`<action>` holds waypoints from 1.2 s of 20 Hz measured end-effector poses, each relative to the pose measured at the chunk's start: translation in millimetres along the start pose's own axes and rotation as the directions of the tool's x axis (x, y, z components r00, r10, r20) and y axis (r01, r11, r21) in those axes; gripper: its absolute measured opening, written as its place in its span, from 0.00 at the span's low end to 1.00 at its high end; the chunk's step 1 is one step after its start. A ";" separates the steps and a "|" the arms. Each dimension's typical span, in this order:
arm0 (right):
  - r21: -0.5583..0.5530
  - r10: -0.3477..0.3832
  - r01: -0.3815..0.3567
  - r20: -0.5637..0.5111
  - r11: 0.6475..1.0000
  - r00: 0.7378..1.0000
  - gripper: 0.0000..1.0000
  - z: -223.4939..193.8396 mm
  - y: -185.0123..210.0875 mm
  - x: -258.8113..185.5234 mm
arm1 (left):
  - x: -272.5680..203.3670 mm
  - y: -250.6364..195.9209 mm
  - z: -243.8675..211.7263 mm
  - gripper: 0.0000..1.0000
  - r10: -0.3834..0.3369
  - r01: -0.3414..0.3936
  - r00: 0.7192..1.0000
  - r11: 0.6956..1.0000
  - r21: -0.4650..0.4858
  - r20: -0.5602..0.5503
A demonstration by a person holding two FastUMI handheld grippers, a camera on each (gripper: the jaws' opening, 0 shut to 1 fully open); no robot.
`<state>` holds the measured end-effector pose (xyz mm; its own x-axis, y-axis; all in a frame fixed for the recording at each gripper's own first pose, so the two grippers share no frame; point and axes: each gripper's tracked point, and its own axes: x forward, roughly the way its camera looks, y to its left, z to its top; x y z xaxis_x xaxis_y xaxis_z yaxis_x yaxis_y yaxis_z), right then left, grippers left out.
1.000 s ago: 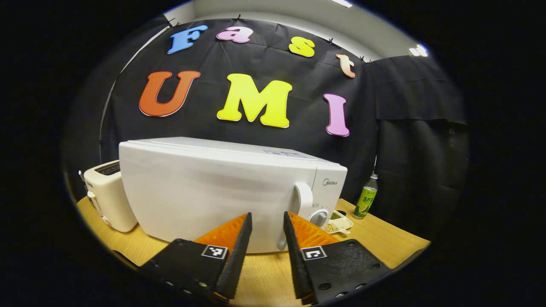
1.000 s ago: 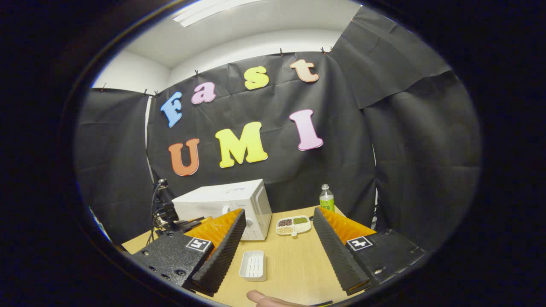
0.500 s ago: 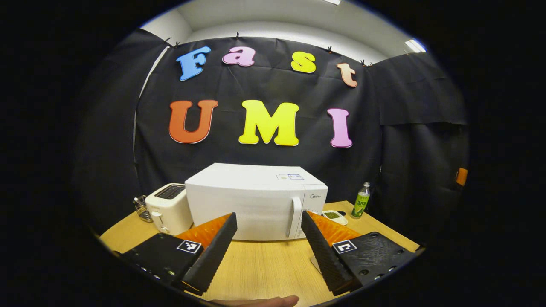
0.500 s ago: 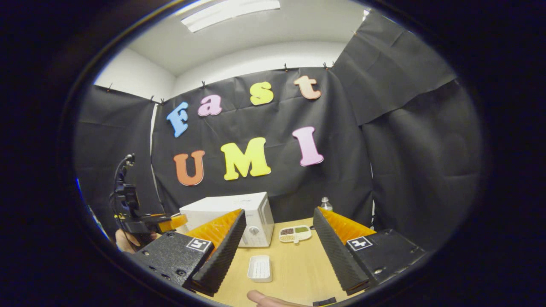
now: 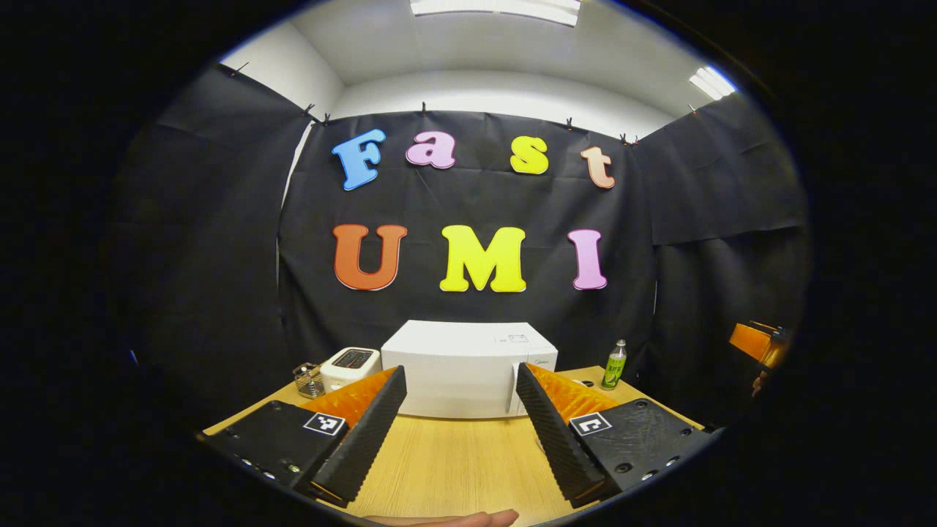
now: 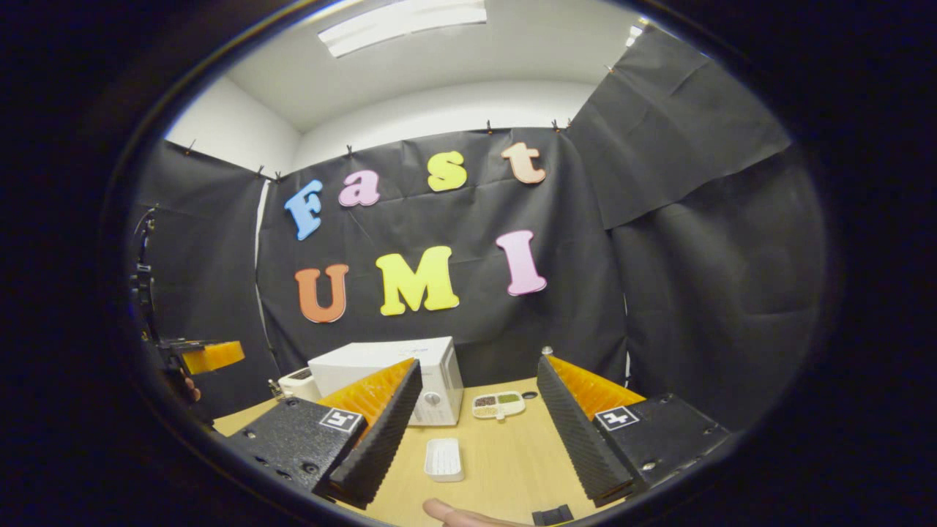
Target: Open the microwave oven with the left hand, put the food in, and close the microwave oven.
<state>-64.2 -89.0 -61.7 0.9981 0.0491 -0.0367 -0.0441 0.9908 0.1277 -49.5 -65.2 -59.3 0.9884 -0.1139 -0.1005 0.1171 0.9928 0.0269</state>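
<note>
The white microwave [image 5: 463,369] stands at the back of the wooden table [image 5: 454,457] with its door closed, its handle [image 5: 512,386] at the right of the door. My left gripper [image 5: 461,421] is open and empty, well back from the microwave. In the right gripper view the microwave [image 6: 399,372] is left of centre, and a white divided dish of beans and grains [image 6: 498,404] lies on the table to its right. My right gripper [image 6: 476,428] is open and empty, far from both. The left gripper [image 6: 208,356] hangs at the far left there.
A white toaster [image 5: 351,365] and a small wire basket [image 5: 309,379] sit left of the microwave, a green bottle [image 5: 613,364] to its right. A small white ridged tray [image 6: 444,460] lies on the table nearer to me. A fingertip [image 6: 450,512] shows at the bottom edge.
The left gripper has pulled far back from the microwave's handle, and its fingers have spread wider. The right gripper has also backed away a little and tilted up.
</note>
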 end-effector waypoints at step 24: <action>-0.059 0.040 -0.041 -0.014 0.997 0.999 1.00 -12.7 16.2 -10.4 | -34.3 -15.1 -36.1 0.84 -0.010 0.010 1.000 0.999 0.036 -0.010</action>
<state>-75.9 -71.8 -71.8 0.9949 0.0903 -0.0452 -0.0870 0.9937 0.0707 -88.6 -75.0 -92.1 0.9861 -0.1235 -0.1109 0.1308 0.9895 0.0613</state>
